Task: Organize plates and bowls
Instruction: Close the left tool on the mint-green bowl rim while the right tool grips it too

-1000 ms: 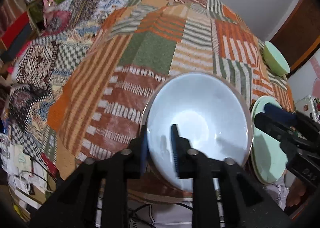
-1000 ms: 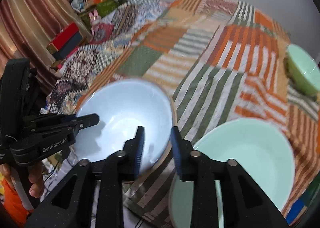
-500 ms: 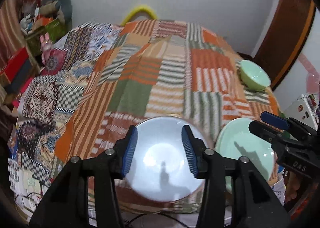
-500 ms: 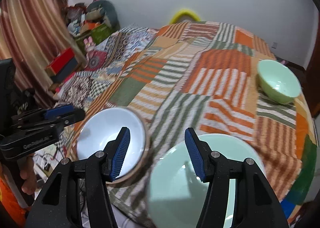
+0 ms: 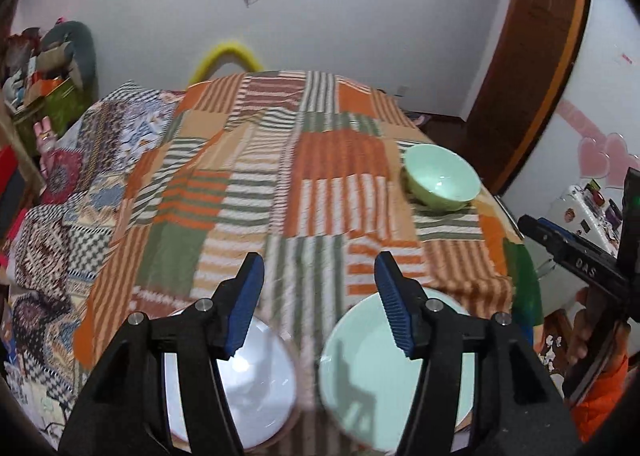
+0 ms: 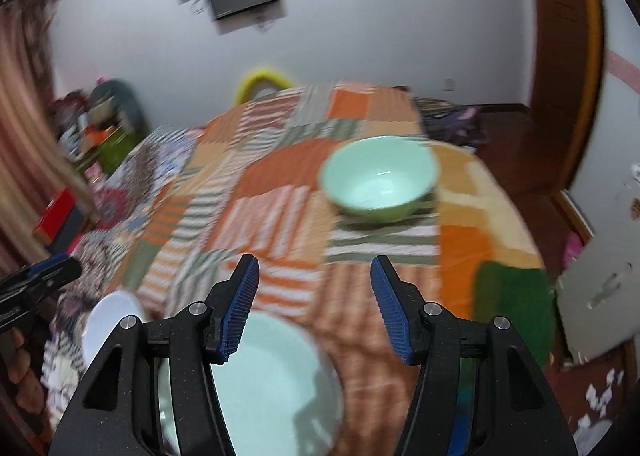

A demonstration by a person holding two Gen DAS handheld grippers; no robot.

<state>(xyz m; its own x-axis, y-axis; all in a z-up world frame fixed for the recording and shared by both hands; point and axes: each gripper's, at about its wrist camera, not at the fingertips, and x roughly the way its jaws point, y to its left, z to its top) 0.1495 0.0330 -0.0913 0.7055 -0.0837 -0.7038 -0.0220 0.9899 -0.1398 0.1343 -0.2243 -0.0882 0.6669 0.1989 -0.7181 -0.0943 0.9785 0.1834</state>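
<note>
A white bowl (image 5: 256, 388) and a pale green plate (image 5: 368, 372) lie side by side at the near edge of the patchwork cloth (image 5: 304, 191). A green bowl (image 5: 440, 183) sits at the far right. My left gripper (image 5: 320, 304) is open and empty, above and behind the white bowl and plate. My right gripper (image 6: 314, 312) is open and empty over the green plate (image 6: 272, 388). The green bowl (image 6: 380, 179) is ahead of it, and the white bowl (image 6: 108, 320) is at its left.
The cloth covers a round table with edges close on the right and near sides. A yellow chair back (image 5: 226, 57) stands at the far side. Cluttered shelves (image 5: 36, 95) are on the left, a wooden door frame (image 5: 532, 67) on the right.
Both grippers opened wide and drew back and up. The left one let go of the white bowl, which now rests on the cloth. The right view swung toward the green bowl.
</note>
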